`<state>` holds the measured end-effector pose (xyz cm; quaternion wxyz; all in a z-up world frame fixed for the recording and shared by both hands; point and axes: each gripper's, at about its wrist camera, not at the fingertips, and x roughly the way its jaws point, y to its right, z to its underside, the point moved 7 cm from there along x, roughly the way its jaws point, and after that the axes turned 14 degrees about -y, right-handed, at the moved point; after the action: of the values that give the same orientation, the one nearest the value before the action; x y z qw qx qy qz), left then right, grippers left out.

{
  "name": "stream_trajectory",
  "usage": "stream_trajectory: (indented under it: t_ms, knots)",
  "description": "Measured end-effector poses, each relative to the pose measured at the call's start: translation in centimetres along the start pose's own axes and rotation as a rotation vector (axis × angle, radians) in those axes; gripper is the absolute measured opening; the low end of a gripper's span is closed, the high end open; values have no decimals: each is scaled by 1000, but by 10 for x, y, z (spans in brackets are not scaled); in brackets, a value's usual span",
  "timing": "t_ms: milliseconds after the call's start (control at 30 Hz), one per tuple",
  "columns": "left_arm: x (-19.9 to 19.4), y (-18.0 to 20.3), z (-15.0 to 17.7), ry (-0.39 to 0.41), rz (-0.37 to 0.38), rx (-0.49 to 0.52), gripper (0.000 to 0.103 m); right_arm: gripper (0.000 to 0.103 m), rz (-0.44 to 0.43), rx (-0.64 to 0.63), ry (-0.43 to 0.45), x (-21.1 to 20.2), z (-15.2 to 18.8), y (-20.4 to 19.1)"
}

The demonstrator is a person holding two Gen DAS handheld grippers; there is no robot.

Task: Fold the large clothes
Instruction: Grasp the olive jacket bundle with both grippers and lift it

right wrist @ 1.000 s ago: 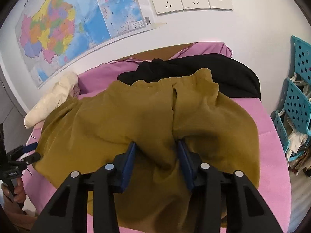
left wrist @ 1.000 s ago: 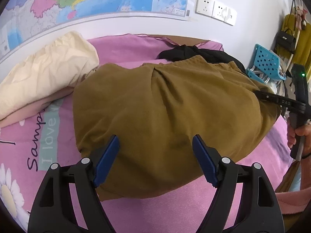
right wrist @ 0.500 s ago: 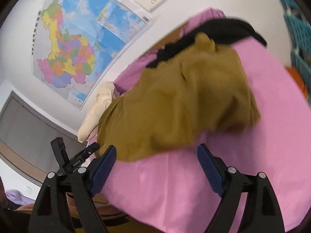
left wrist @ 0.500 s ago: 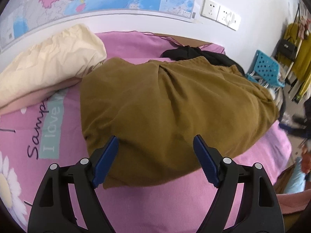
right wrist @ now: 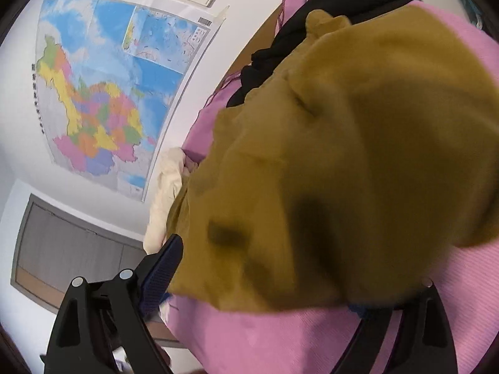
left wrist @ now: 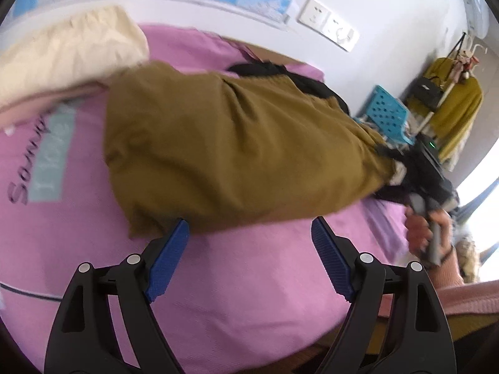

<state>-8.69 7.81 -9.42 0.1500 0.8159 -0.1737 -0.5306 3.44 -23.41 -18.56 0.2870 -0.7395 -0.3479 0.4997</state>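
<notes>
A large mustard-brown garment (left wrist: 234,143) lies spread on the pink bed sheet (left wrist: 249,305). My left gripper (left wrist: 249,249) is open just short of the garment's near edge, over bare sheet, with nothing between its blue pads. At the garment's right end is my right gripper (left wrist: 418,168), blurred and held by a hand (left wrist: 419,230). In the right wrist view the garment (right wrist: 343,155) fills the frame. The right gripper (right wrist: 265,280) has wide jaws that are still opening. Its left finger (right wrist: 162,268) shows beside the cloth edge, and the cloth drapes over and hides the right one.
A cream bundle (left wrist: 68,50) lies at the bed's far left and a black garment (left wrist: 280,73) behind the brown one. A wall map (right wrist: 103,93) and sockets (left wrist: 327,28) are beyond. A blue perforated stool (left wrist: 386,118) and hanging yellow clothes (left wrist: 452,103) stand right of the bed.
The right gripper let go of the pinched fold, opened wide, rolled and dropped to the garment's edge. The left gripper drew back off the garment onto bare sheet.
</notes>
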Motion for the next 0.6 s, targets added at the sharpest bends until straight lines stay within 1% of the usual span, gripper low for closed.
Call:
stream_trajectory:
  t_ms: [67, 100, 133, 167, 200, 233, 300, 333, 433, 500, 533, 600]
  knots:
    - [15, 7, 5, -53, 59, -7, 81, 84, 14, 5, 1, 7, -6, -5]
    - [20, 10, 6, -71, 86, -7, 81, 75, 6, 17, 12, 5, -9, -9]
    - [29, 14, 7, -98, 129, -14, 81, 59, -1, 22, 19, 2, -13, -11]
    - [34, 16, 6, -110, 149, -23, 81, 51, -25, 37, 30, -2, -15, -12]
    - [39, 20, 6, -123, 180, -27, 81, 36, -100, 74, 42, -9, -20, -12]
    - [46, 24, 3, -135, 219, -32, 81, 26, -163, 101, 44, -14, -23, -11]
    - [53, 29, -3, -139, 251, -46, 81, 24, -240, 136, 44, -20, -27, -13]
    - [57, 32, -8, -137, 279, -54, 81, 24, -240, 135, 43, -20, -28, -15]
    - [64, 32, -17, -117, 318, -87, 82, 24, -257, 137, 45, -19, -31, -21]
    - [67, 26, -23, -93, 356, -131, 82, 24, -295, 149, 46, -20, -33, -22]
    - [68, 21, -26, -79, 387, -169, 82, 24, -303, 150, 45, -20, -34, -23]
    - [68, 14, -30, -68, 428, -213, 83, 24, -301, 151, 42, -20, -34, -23]
